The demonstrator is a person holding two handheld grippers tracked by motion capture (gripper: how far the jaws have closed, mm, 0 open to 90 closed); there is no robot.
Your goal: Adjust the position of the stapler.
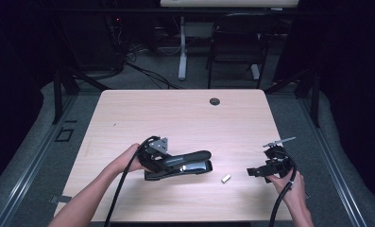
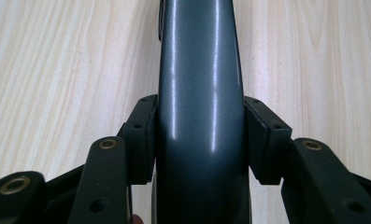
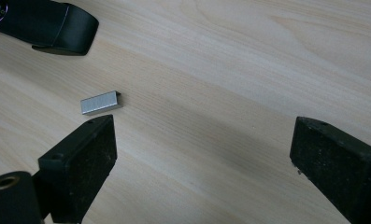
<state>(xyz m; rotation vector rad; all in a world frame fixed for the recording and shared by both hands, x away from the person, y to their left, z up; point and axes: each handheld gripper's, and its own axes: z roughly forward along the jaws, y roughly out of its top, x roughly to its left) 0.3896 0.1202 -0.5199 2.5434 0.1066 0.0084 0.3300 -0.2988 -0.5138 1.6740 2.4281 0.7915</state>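
Note:
A dark grey stapler (image 1: pixel 187 164) lies on the light wood table (image 1: pixel 175 113), pointing right. My left gripper (image 1: pixel 165 161) is shut on the stapler's rear; in the left gripper view its pads (image 2: pixel 143 135) press both sides of the stapler's rounded top arm (image 2: pixel 199 84). A small silver strip of staples (image 1: pixel 226 178) lies on the table right of the stapler's nose. My right gripper (image 1: pixel 252 171) hovers just right of it, open. In the right gripper view the staple strip (image 3: pixel 100 102) sits just beyond the left fingertip (image 3: pixel 87 144), and the stapler's nose (image 3: pixel 57 25) is at the top left.
A round cable hole (image 1: pixel 215 101) sits near the table's far edge. Behind the table stand a black chair (image 1: pixel 237 42) and a white desk leg (image 1: pixel 182 52). Cables trail from both grippers over the near edge.

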